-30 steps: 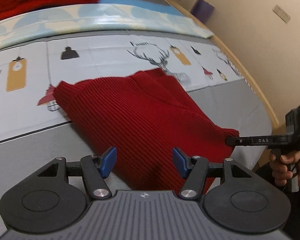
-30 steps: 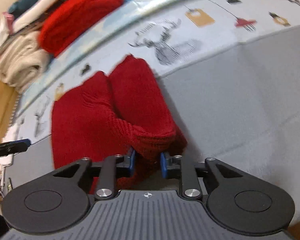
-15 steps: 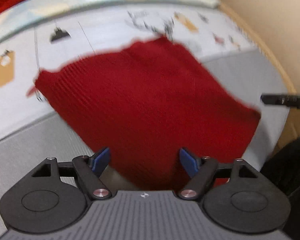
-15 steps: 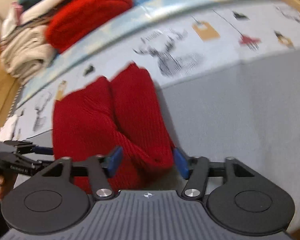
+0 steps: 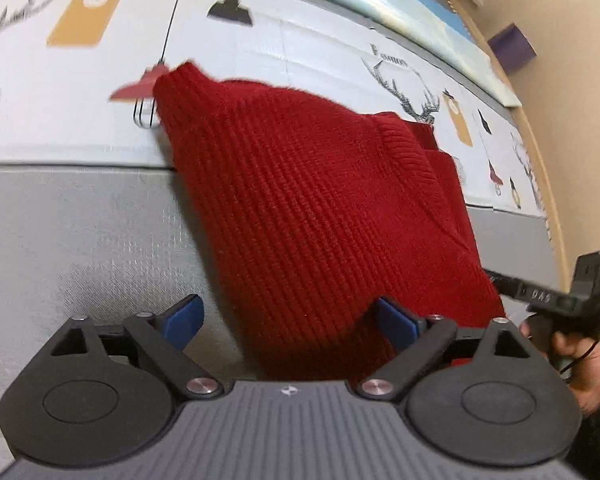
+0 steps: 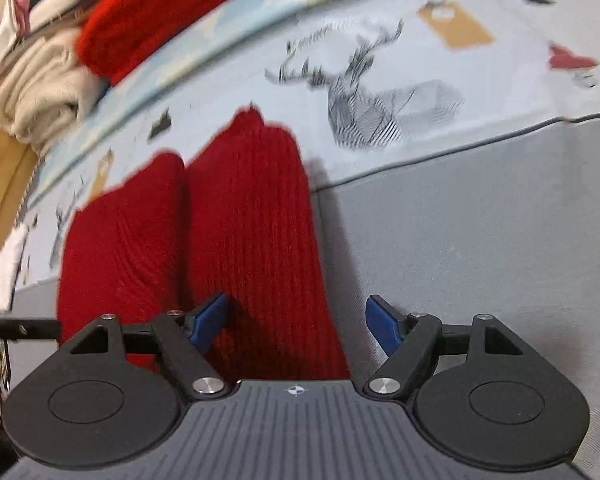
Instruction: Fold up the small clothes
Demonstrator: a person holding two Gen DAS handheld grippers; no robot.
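the red sweater (image 5: 324, 216) lies on the table cover (image 5: 80, 232), across the seam where the grey part meets the printed part with deer and lamps. my left gripper (image 5: 288, 320) has just been opening and its jaws stand wide; the blue fingertips (image 5: 184, 316) hang over the near edge of the knit without pressing on it, so nothing is held. my right gripper (image 6: 296, 322) has also just been opening; its left pad (image 6: 210, 318) sits over the folded sleeve side, the other over bare grey cover, and it grips nothing. from the right view the sweater shows two long folds side by side. farther back, a pile of folded clothes (image 6: 112, 28) rests at the table's far edge.
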